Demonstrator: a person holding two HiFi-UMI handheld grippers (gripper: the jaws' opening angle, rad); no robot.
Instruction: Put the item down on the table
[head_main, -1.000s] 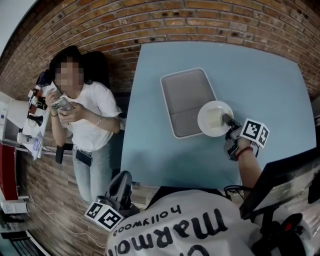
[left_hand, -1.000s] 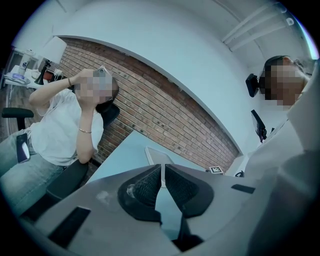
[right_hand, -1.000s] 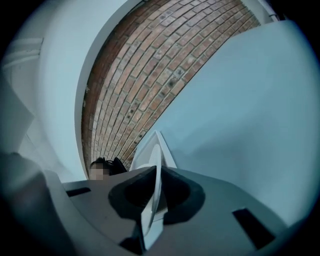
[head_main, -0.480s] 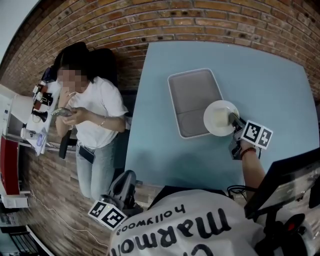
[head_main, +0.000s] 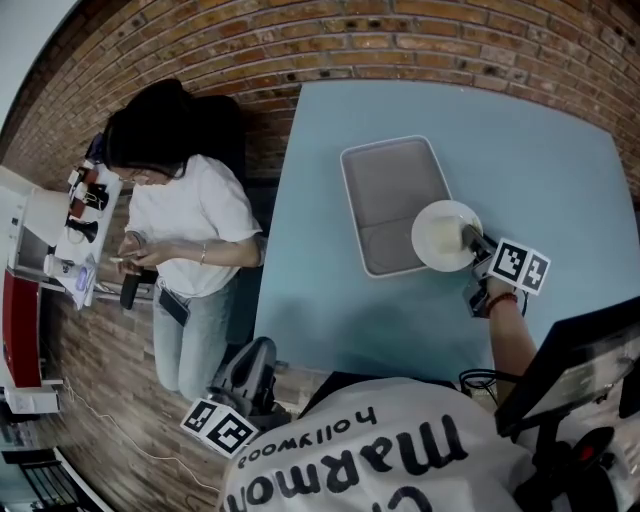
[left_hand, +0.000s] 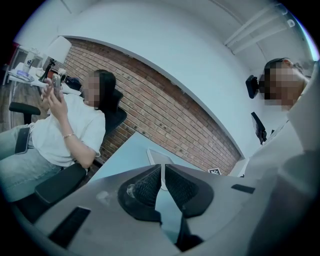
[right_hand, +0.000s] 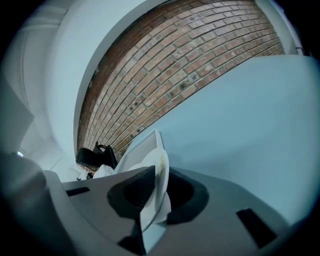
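A round white plate (head_main: 444, 236) hangs over the right edge of the grey tray (head_main: 392, 190) on the light blue table (head_main: 540, 150). My right gripper (head_main: 472, 240) is shut on the plate's near rim. In the right gripper view the plate (right_hand: 159, 175) stands edge-on between the two dark pads, with the tray (right_hand: 140, 145) behind it. My left gripper (head_main: 250, 378) hangs low off the table's near left corner. In the left gripper view its jaws (left_hand: 162, 176) stand nearly together with nothing between them.
A person in a white shirt (head_main: 185, 215) stands left of the table, looking at something in their hands. A brick wall (head_main: 300, 40) runs along the table's far side. A dark chair (left_hand: 60, 182) and shelves with small items (head_main: 70, 215) are at the left.
The plate and my right gripper have drifted slightly right and toward me over the tray's edge. The person at the left has lowered their hands and bent their head.
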